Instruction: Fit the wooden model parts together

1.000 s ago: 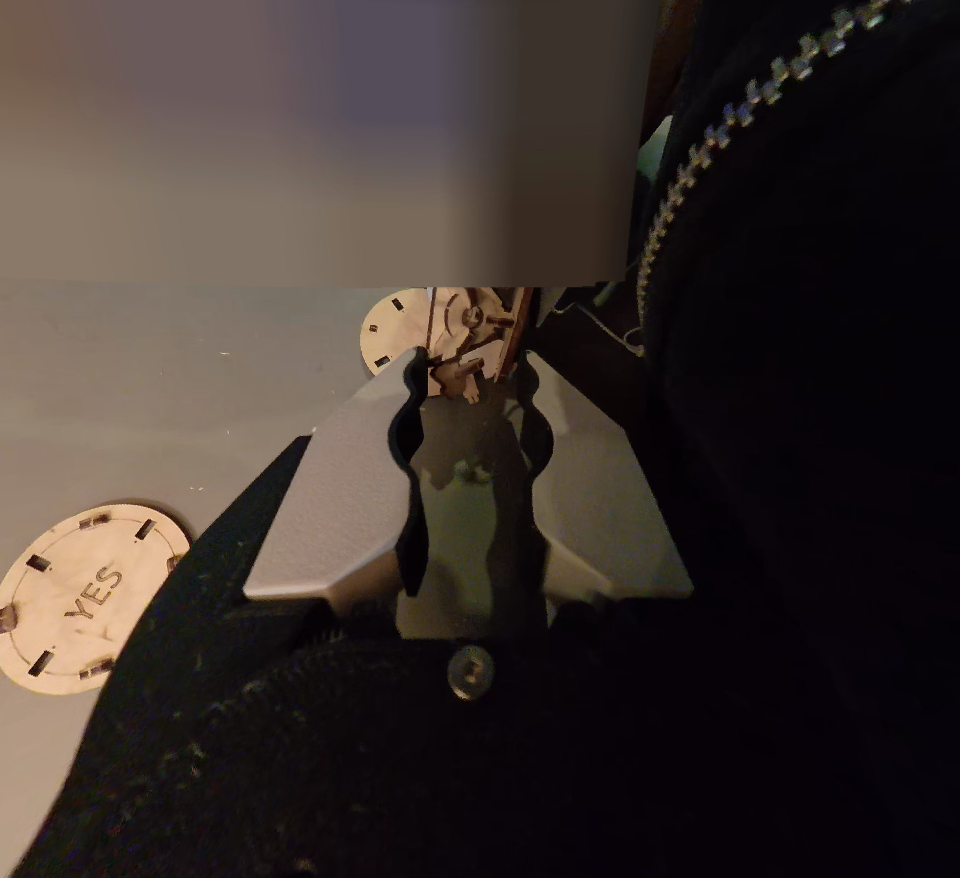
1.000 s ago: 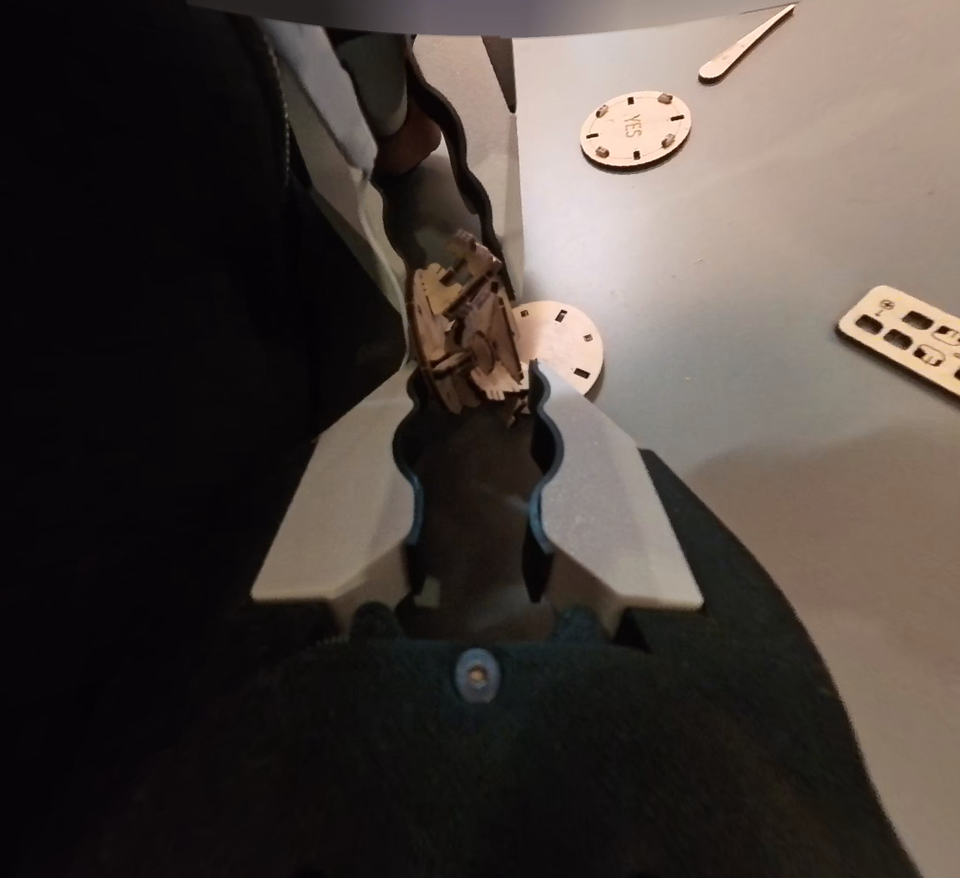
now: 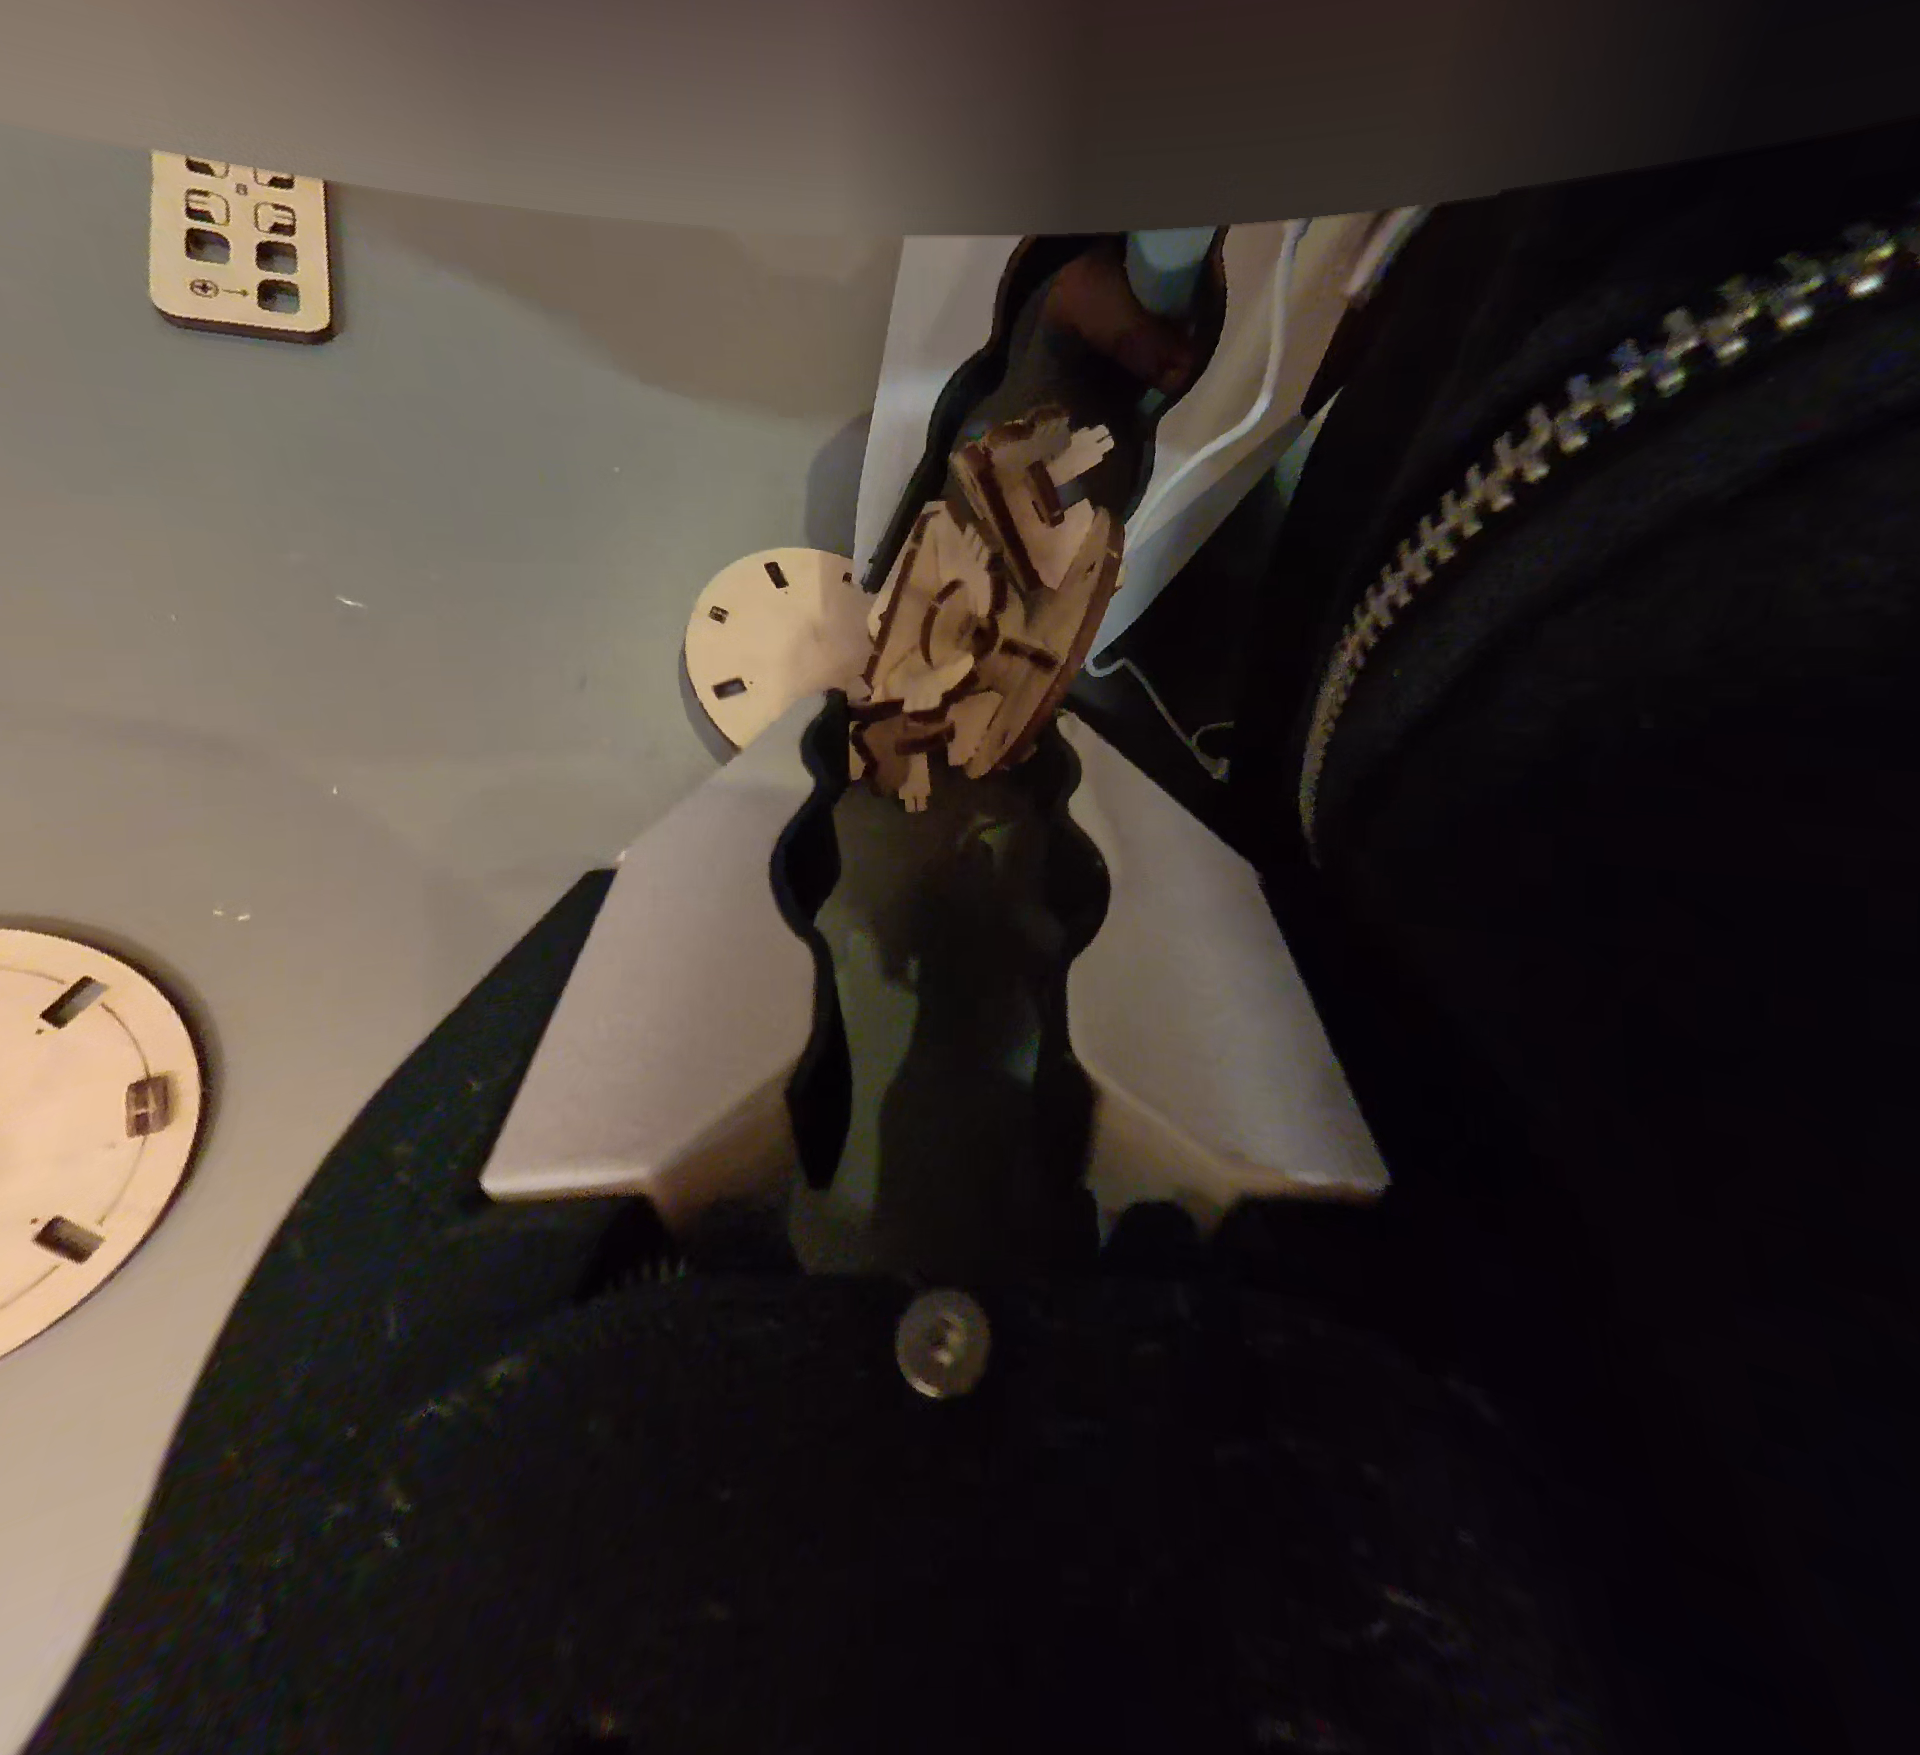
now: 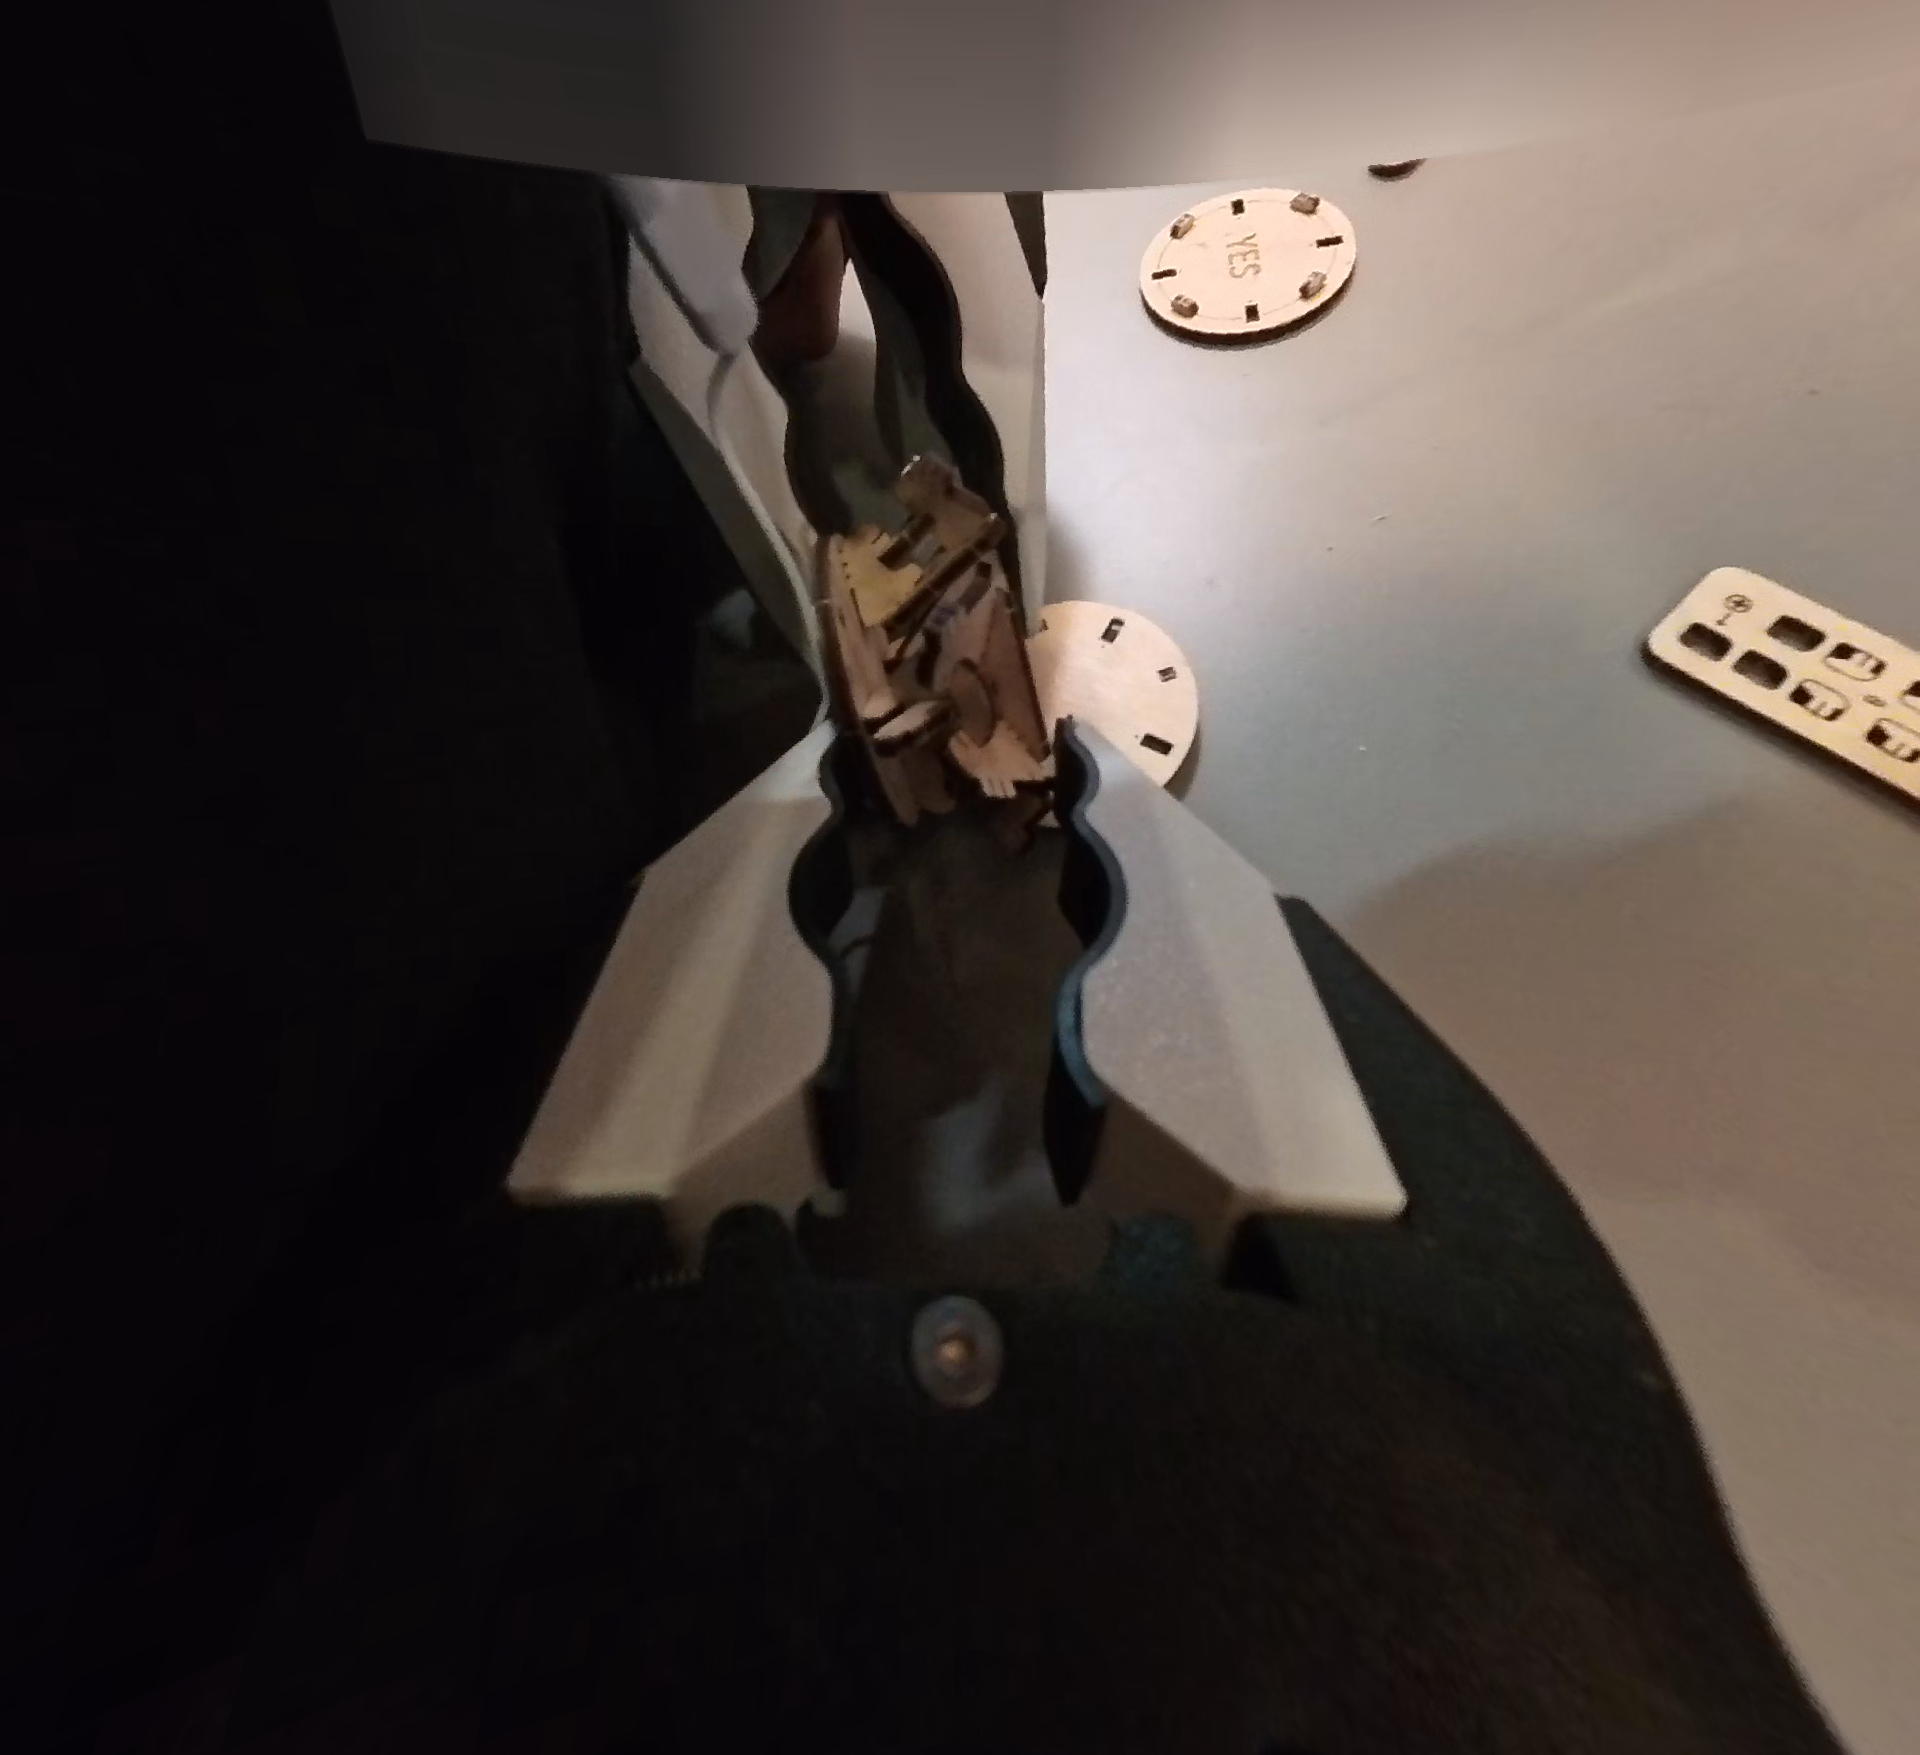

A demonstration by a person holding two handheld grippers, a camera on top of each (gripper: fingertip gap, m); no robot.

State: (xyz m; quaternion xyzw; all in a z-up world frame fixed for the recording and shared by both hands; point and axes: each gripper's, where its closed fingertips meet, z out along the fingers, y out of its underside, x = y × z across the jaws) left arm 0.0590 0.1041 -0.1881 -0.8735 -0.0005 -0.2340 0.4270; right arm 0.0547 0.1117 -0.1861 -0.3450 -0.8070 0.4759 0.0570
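A small wooden laser-cut assembly (image 3: 987, 625), a round plate with slotted parts standing off it, hangs above the grey table (image 3: 416, 583). My left gripper (image 3: 951, 739) is shut on its near end. My right gripper (image 3: 1008, 521) comes from the far side and is shut on its other end. In the right wrist view the same assembly (image 4: 925, 666) sits between my right gripper's (image 4: 951, 749) pads, and the left gripper (image 4: 914, 583) clamps it from beyond. A plain wooden disc (image 3: 769, 645) with slots lies on the table just beside and below the assembly; it also shows in the right wrist view (image 4: 1122, 677).
A second wooden disc with small pegs (image 4: 1247, 266) lies farther out, at the lower left in the left wrist view (image 3: 73, 1134). A punched wooden strip (image 4: 1808, 677) lies on the table, also in the left wrist view (image 3: 244, 251). A person's dark zipped jacket (image 3: 1558, 614) is close beside the grippers. Left and right tips are no more than a few centimetres apart.
The assembly has turned between the grippers; in the left wrist view its flat face now shows instead of its edge. Both grippers keep their hold on it.
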